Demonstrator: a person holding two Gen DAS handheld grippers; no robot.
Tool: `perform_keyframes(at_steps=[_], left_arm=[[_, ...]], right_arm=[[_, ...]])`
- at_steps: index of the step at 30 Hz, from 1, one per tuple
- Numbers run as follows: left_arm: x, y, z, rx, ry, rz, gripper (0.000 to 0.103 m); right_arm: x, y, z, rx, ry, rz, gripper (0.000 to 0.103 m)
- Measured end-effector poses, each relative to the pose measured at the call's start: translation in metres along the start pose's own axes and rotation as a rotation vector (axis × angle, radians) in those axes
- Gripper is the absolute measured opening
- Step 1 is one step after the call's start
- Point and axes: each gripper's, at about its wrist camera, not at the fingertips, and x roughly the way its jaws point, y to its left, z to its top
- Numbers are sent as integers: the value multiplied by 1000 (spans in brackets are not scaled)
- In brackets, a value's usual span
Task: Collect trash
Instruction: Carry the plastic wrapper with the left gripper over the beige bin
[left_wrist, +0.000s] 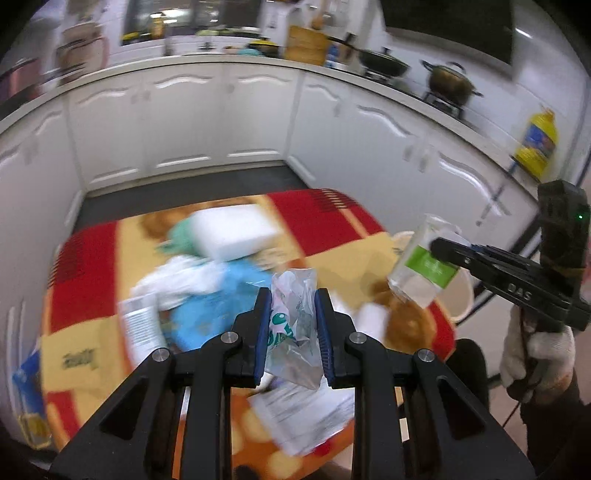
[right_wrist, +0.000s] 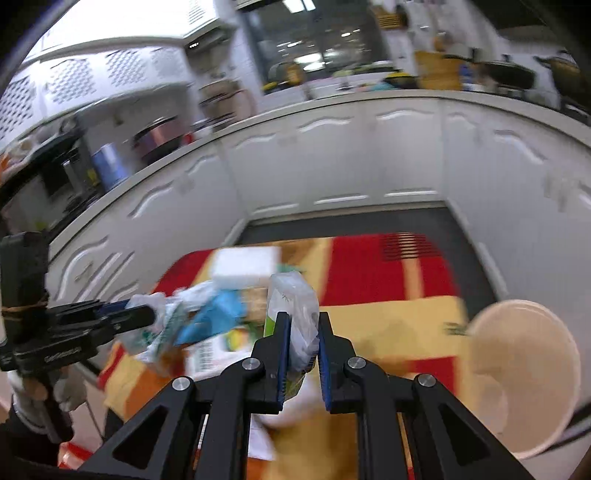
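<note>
I am over a small table (left_wrist: 334, 210) under a red, yellow and orange cloth, set in the bend of a white kitchen; cabinets (left_wrist: 184, 122) run round its far side and both flanks, with dark floor (left_wrist: 192, 184) between. On the counter (left_wrist: 258, 62) above them stand a wok (left_wrist: 384, 62), a lidded pot (left_wrist: 452, 79) and, further along to the right, a yellow bottle (left_wrist: 537, 142). The cloth is strewn with trash, much of it blurred: a white box (left_wrist: 236, 230) near the far edge, a blue wrapper (left_wrist: 218, 302) toward the middle, printed papers (left_wrist: 306, 417) at the near edge. A cream bin (right_wrist: 524, 376) stands just off the table's right edge, its mouth open to me. My left claw (left_wrist: 291, 328) is closed narrow on a crumpled plastic bag (left_wrist: 293, 325) with green print, the blue pads pressing it from both sides, and it hangs above the near-middle of the table. My right claw (right_wrist: 301, 354) is likewise pinched tight on a clear packet (right_wrist: 293, 310) with a green label; seen from the left wrist, that packet (left_wrist: 424, 264) is held in the air over the table's right edge, by the bin's rim. My right hand (left_wrist: 535, 354) is in a white glove.
</note>
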Motion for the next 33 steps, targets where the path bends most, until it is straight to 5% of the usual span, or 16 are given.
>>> perform_keyframes(at_steps=[12,21,23,28,30,33], left_arm=[[92,-134,53,83,89,-248,21],[156,-191,71,66,153,-306,21],[167,-200,71,60,149,-320,26],[188,-209,69,45,156,-335,59],[193,-209,68,32,167,-331,59],[196,-207,66,19,182,-324,60]], right_arm=[[-47,-120,-12,114,-14,-371,13],[-47,-186,-35,222,46,-484,13],[-44,-196,-39,236,60,-498,13],[-39,-206,-46,255,76,-532,18],[-39,-209,-49,268,74,-539,33],[-40,-212,-51,286,71,-534,34]])
